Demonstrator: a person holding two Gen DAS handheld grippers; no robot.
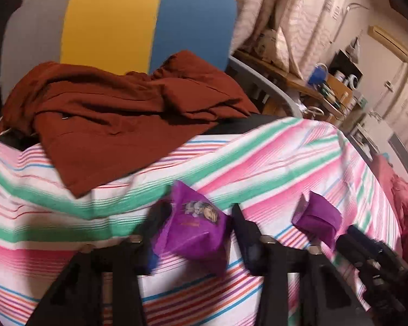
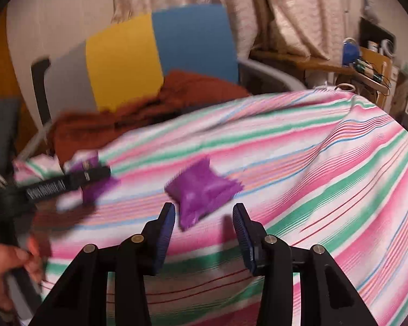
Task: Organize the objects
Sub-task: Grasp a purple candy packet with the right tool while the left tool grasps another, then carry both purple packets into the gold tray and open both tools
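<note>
Two purple snack packets lie on a striped cloth. In the left wrist view the first purple packet, with a printed picture, sits between the fingers of my left gripper, which stands open around it. The second purple packet lies to its right, just ahead of my right gripper. In the right wrist view my right gripper is open with the second packet just beyond its fingertips. My left gripper shows at the left over the first packet.
A rust-brown garment is heaped at the cloth's far edge against a chair with a grey, yellow and blue back. A cluttered wooden shelf and curtains stand at the back right. A pink-red cloth lies at the right edge.
</note>
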